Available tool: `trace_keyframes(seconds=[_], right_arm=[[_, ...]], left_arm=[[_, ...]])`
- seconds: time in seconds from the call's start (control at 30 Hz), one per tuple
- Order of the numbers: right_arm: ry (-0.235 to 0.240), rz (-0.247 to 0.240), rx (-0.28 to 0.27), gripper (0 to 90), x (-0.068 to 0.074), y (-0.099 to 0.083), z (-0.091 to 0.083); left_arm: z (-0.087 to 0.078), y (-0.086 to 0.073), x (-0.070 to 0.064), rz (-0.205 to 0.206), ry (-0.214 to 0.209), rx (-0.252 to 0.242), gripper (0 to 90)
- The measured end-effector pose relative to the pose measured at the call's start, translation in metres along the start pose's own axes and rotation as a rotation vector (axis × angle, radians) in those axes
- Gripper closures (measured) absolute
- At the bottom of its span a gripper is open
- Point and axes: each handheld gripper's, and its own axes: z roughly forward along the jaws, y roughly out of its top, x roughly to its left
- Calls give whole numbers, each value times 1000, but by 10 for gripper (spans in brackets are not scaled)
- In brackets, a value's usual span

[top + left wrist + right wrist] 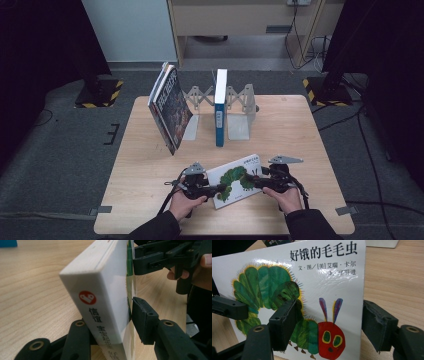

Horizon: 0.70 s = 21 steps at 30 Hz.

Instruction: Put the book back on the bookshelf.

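Observation:
A white picture book with a green caterpillar on its cover [235,182] lies near the table's front edge, between my two grippers. My left gripper [216,189] is shut on its spine corner [105,290]; one jaw presses the cover and the other sits behind the book. My right gripper [256,181] is at the caterpillar's-head edge [329,337]. It stands open [327,317], one jaw lying over the cover and the other just outside the book's edge. The right gripper [150,260] also appears beyond the book in the left gripper view.
At the back of the wooden table [300,130] stands a metal folding bookend rack [241,107]. A blue-and-white book [220,107] stands upright in it, and dark-covered books [170,107] lean at its left. Bare wood lies between the rack and the picture book.

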Motion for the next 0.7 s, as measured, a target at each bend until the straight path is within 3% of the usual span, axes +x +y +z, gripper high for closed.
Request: trace_keyframes(seconds=[0.2, 0.3, 0.47, 0.7], right_arm=[[19, 10, 51, 253, 0, -3, 4], [13, -7, 49, 261, 2, -3, 4], [16, -23, 39, 258, 2, -3, 4], [43, -21, 26, 239, 1, -2, 1]], left_arm=[[0, -1, -1, 9, -5, -4, 612], [1, -4, -1, 29, 3, -14, 598], [13, -13, -8, 58, -16, 57, 579], [10, -10, -9, 41, -30, 68, 690]])
